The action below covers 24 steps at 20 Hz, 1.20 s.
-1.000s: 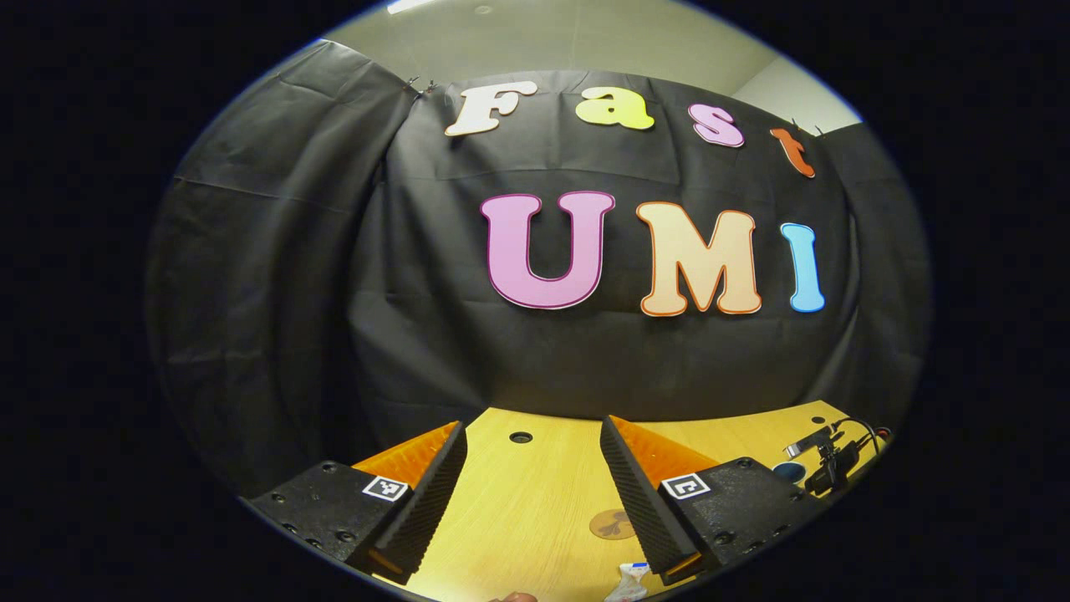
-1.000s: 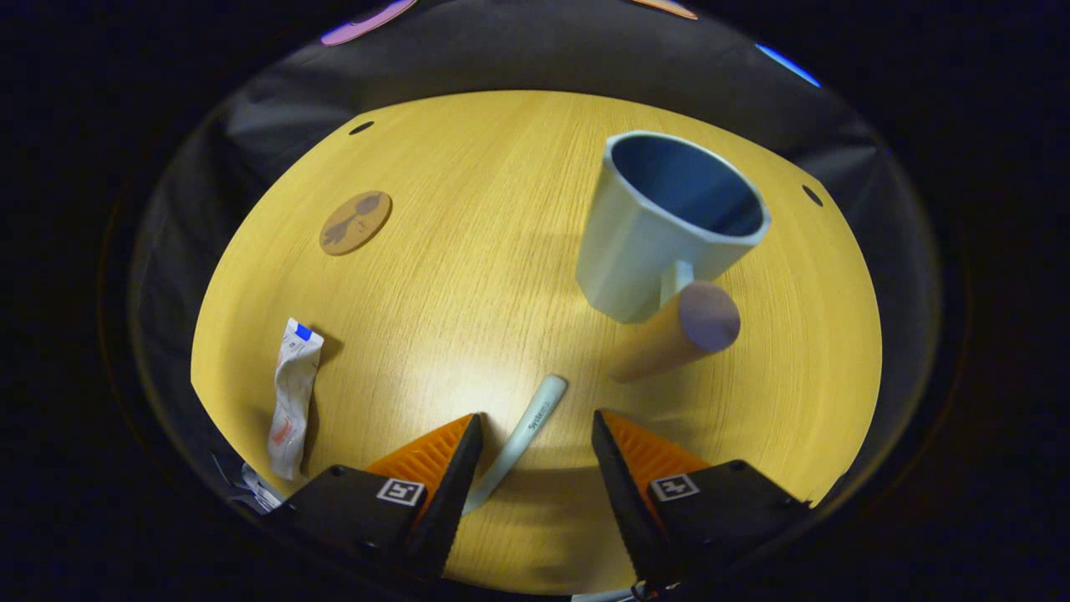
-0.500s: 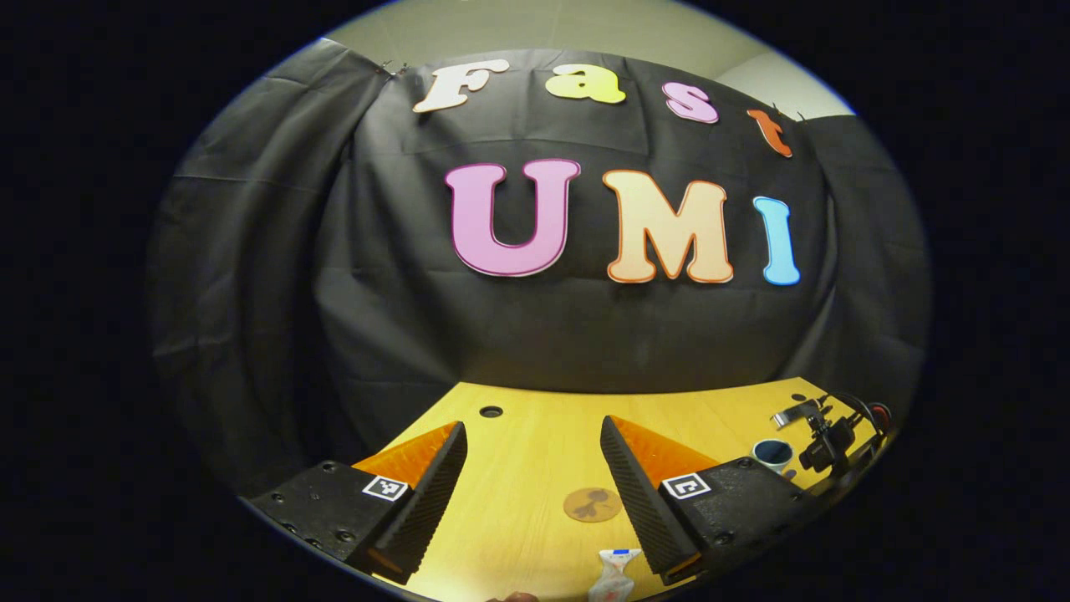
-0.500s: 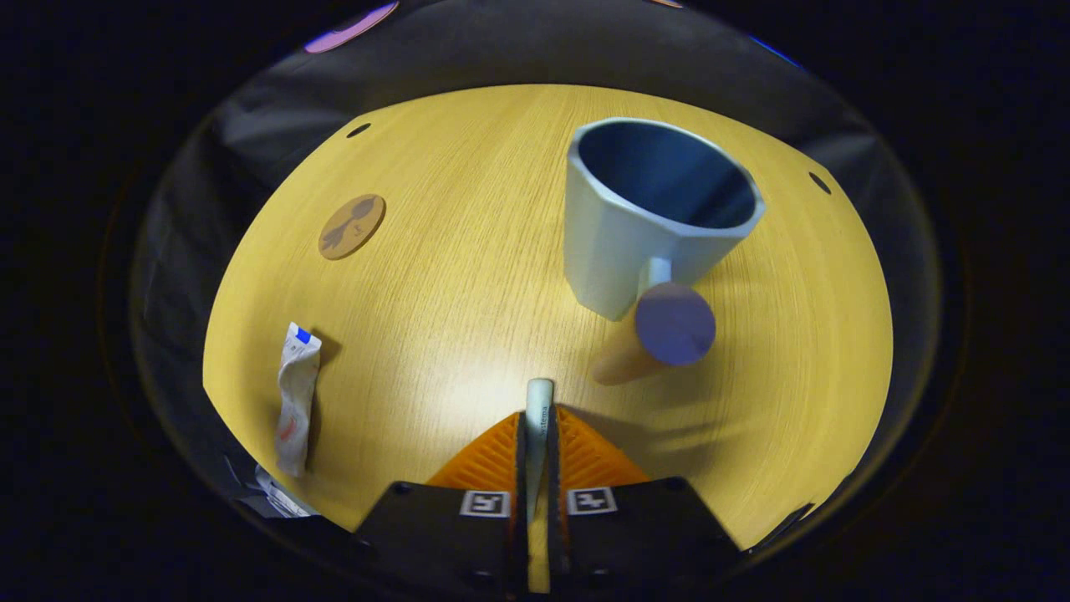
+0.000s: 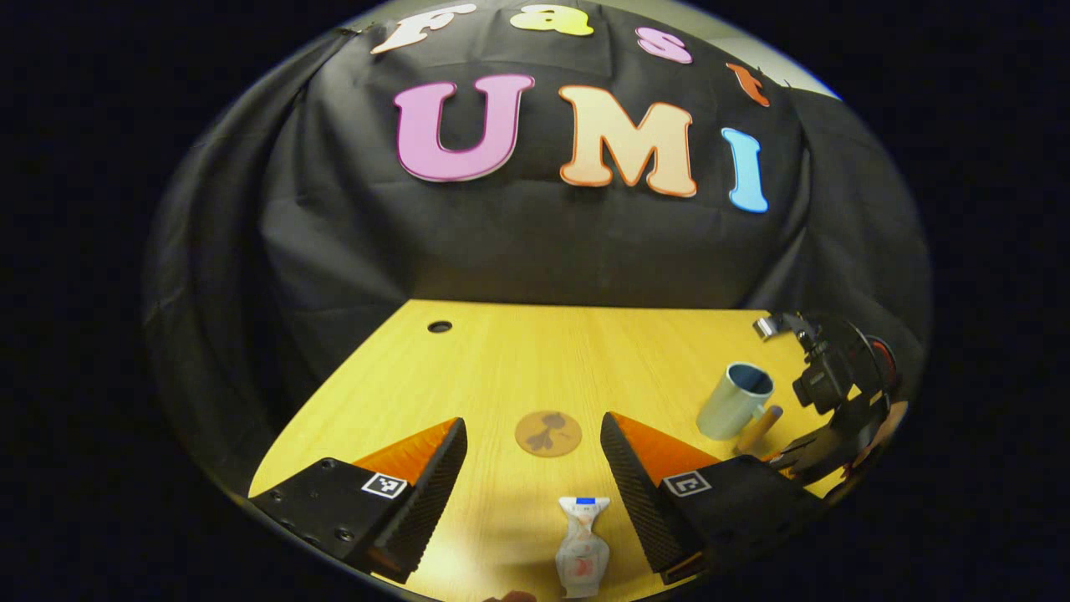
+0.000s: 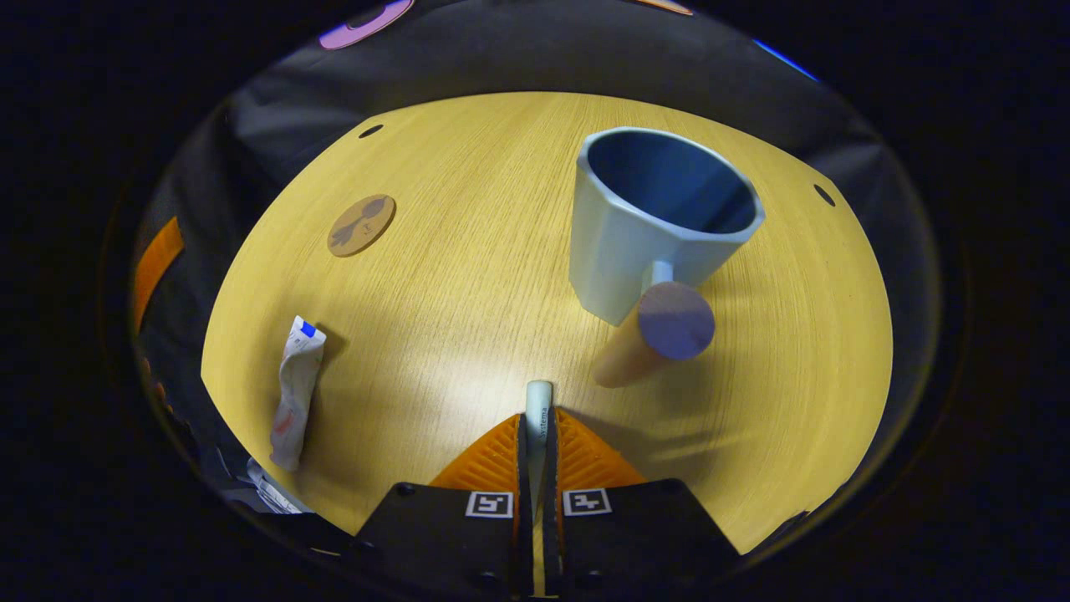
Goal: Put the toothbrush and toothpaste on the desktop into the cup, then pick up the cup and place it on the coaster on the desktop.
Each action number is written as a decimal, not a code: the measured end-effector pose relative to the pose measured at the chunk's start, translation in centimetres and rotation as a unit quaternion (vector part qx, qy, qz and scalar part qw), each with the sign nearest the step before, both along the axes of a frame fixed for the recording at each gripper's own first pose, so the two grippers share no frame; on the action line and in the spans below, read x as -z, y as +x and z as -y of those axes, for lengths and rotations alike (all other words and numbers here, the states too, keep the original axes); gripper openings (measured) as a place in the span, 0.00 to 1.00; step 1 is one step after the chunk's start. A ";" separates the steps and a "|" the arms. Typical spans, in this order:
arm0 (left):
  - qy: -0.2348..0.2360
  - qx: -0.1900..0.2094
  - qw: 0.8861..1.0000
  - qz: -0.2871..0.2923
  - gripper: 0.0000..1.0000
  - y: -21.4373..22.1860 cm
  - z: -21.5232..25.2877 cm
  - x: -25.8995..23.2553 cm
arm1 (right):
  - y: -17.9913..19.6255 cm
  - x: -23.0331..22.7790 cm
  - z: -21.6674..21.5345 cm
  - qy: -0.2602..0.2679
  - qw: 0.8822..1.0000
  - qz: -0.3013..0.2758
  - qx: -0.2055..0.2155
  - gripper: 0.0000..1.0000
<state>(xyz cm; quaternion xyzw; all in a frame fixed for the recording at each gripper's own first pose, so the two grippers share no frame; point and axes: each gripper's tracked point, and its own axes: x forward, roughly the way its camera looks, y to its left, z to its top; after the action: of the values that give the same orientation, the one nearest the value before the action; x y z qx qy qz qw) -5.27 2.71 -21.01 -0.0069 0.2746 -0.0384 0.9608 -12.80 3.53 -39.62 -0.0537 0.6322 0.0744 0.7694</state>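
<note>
My right gripper is shut on a pale toothbrush, whose end sticks out between the orange fingers just above the wooden desktop. A light blue cup with a wooden handle stands upright ahead and to the right of it. The crumpled white toothpaste tube lies at the left, and the round brown coaster lies farther back on the left. My left gripper is open above the desktop, with the toothpaste tube lying between and below its fingers and the coaster beyond. The cup stands at its right.
The other gripper and its dark mount show at the right edge of the left gripper view, next to the cup. Cable holes sit near the desktop's back edge. Black cloth walls the booth behind the desk.
The right gripper closed on the toothbrush and now holds it. The left gripper tilted downward, bringing the coaster, toothpaste and cup into fuller view.
</note>
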 end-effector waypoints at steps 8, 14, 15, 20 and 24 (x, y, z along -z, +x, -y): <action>-0.004 0.025 0.989 -0.145 0.95 -3.9 1.6 7.6 | 0.1 -0.1 -0.1 0.002 1.000 0.012 -0.008 0.05; 0.015 0.051 0.977 -0.207 0.95 -5.8 3.2 11.0 | 0.1 -0.1 0.0 0.009 1.000 0.019 -0.009 0.05; 0.020 0.053 0.975 -0.213 0.95 -5.8 3.3 11.3 | 0.1 -0.1 0.0 0.010 1.000 0.021 -0.010 0.05; 0.025 0.053 0.970 -0.234 0.95 -6.2 3.7 12.5 | 0.1 -0.1 -0.1 0.013 0.999 0.025 -0.016 0.07; 0.032 0.045 0.972 -0.227 0.88 -5.8 3.4 12.9 | 0.1 -0.1 -0.1 0.013 0.999 0.031 -0.020 0.05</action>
<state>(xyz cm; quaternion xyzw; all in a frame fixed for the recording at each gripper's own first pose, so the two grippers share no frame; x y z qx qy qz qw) -11.09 -0.73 -33.86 0.0281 0.4869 -0.0699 0.8702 -12.70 3.62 -39.52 -0.0586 0.6059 0.0969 0.7874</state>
